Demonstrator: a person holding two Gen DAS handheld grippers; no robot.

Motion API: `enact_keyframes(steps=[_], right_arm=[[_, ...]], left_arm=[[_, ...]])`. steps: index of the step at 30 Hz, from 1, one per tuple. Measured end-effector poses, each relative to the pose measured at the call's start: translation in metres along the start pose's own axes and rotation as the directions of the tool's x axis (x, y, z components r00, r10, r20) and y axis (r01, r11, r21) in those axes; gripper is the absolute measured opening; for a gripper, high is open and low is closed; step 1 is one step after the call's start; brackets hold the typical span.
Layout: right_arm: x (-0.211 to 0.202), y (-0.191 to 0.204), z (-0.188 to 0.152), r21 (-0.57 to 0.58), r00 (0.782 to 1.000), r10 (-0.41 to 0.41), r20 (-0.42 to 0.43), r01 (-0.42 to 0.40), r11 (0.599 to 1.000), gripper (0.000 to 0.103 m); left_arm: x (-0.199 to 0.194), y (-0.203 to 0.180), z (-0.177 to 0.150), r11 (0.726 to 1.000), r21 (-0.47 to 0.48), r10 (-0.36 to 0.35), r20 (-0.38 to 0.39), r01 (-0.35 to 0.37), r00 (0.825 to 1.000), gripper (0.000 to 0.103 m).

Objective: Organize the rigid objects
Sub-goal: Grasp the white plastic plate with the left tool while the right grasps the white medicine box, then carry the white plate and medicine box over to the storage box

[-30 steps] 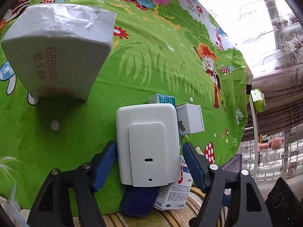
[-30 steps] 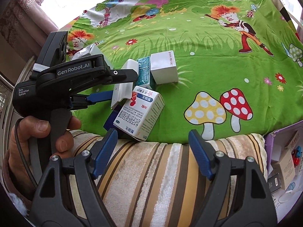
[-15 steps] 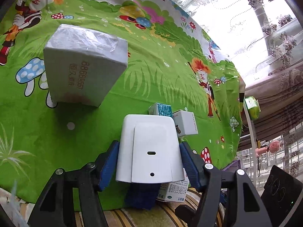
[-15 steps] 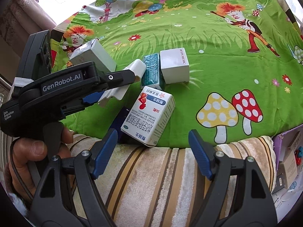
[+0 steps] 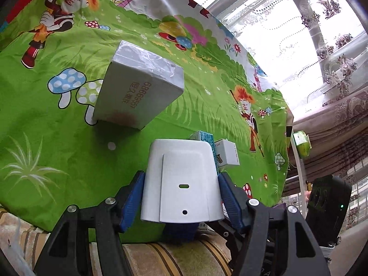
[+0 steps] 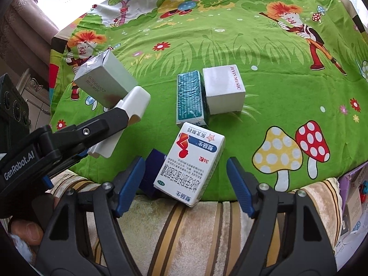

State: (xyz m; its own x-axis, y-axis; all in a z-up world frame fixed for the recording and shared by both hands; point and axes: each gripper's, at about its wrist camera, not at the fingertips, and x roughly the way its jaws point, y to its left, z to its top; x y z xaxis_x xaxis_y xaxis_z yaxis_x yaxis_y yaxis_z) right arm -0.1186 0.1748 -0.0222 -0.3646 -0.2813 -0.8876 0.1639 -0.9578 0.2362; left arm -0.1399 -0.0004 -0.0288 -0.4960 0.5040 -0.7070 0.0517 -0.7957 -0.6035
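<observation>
Near the front edge of the bright green cartoon-print cloth point(image 6: 230, 46), the left gripper point(image 5: 181, 197) now grips the white rounded plastic case point(image 5: 181, 184) lifted clear of the cloth, so one object is on its way to a new spot. To its right, the right gripper point(image 6: 186, 179) has come forward to straddle the white red-and-blue printed cardboard medicine box point(image 6: 191, 163), which lies tilted on that edge; its jaws are closing but not yet touching, so that pickup looks next.

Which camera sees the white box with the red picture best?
The right wrist view: the red-and-white medicine box lies whole between the closing right gripper's open fingers, untouched. In the left wrist view, only a sliver peeks out behind the held white plastic case.
</observation>
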Motion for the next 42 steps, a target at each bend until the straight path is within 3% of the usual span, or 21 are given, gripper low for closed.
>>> enact_keyframes(steps=[2, 5, 13, 28, 42], right_arm=[[0.004, 0.001, 0.003, -0.002, 1.0, -0.009, -0.008, 0.009, 1.0, 0.073], [0.012, -0.001, 0.004, 0.002, 0.999, -0.026, -0.033, 0.026, 1.0, 0.058], [0.004, -0.007, 0.0, 0.018, 1.0, 0.006, 0.006, -0.006, 1.0, 0.046], [-0.041, -0.021, -0.019, 0.012, 0.99, 0.048, 0.129, -0.05, 0.999, 0.045], [-0.109, -0.089, -0.066, 0.064, 0.972, 0.053, 0.227, -0.069, 0.996, 0.044]], left_arm=[[-0.001, 0.0, 0.0, 1.0, -0.003, -0.001, 0.005, 0.001, 1.0, 0.065], [-0.002, 0.0, -0.001, 1.0, 0.0, -0.001, 0.008, 0.001, 1.0, 0.065], [-0.008, 0.0, -0.003, 1.0, 0.012, -0.017, 0.024, 0.017, 1.0, 0.065], [-0.017, -0.022, -0.02, 0.997, 0.065, -0.047, 0.03, 0.045, 0.998, 0.065], [0.0, -0.086, -0.058, 0.98, 0.171, -0.096, -0.062, 0.106, 0.993, 0.065]])
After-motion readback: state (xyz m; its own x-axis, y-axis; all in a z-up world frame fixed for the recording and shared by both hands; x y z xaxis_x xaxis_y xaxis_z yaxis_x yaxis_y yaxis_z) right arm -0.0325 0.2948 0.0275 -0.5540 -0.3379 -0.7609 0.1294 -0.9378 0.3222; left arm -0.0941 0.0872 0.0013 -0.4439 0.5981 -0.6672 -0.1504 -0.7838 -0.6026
